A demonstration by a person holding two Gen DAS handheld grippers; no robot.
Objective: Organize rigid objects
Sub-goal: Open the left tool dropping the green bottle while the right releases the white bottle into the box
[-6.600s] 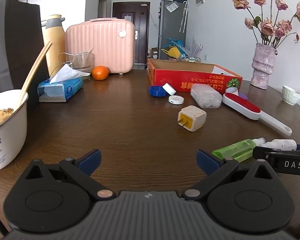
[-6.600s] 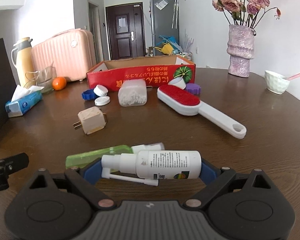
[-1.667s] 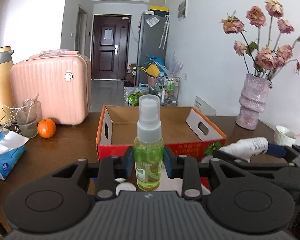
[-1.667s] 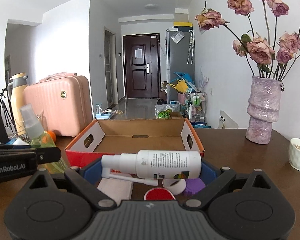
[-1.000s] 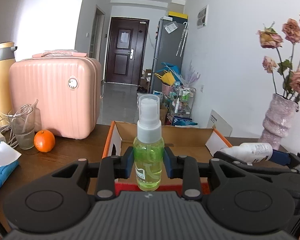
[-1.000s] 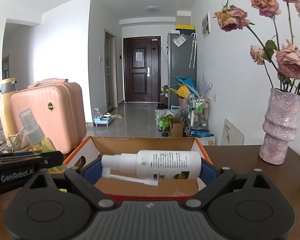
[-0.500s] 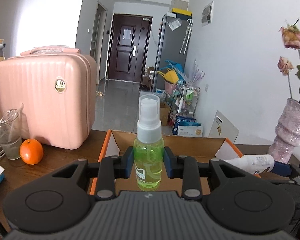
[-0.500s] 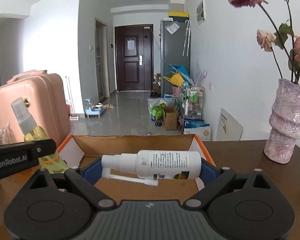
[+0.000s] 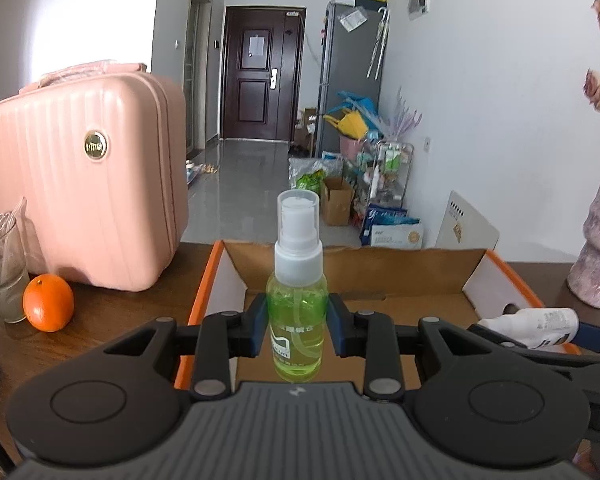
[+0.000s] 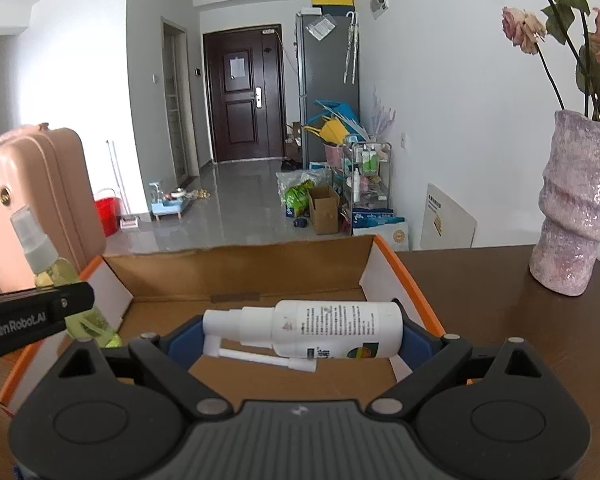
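Observation:
My left gripper (image 9: 297,334) is shut on a green spray bottle (image 9: 297,304), held upright over the left part of the open cardboard box (image 9: 356,276). My right gripper (image 10: 302,334) is shut on a white spray bottle (image 10: 324,330), held lying sideways above the box (image 10: 236,280) floor. The green bottle (image 10: 60,280) and the left gripper's finger (image 10: 36,314) show at the left in the right wrist view. The white bottle (image 9: 540,322) shows at the right in the left wrist view. The box floor in sight is bare.
A pink suitcase (image 9: 80,208), an orange (image 9: 48,303) and a glass (image 9: 0,272) stand left of the box on the brown table (image 9: 112,320). A purple vase (image 10: 576,204) with roses stands to the right. Beyond the table edge lies the hallway floor.
Both grippers have moved forward and lower over the box with their bottles still held. The box now fills more of both views.

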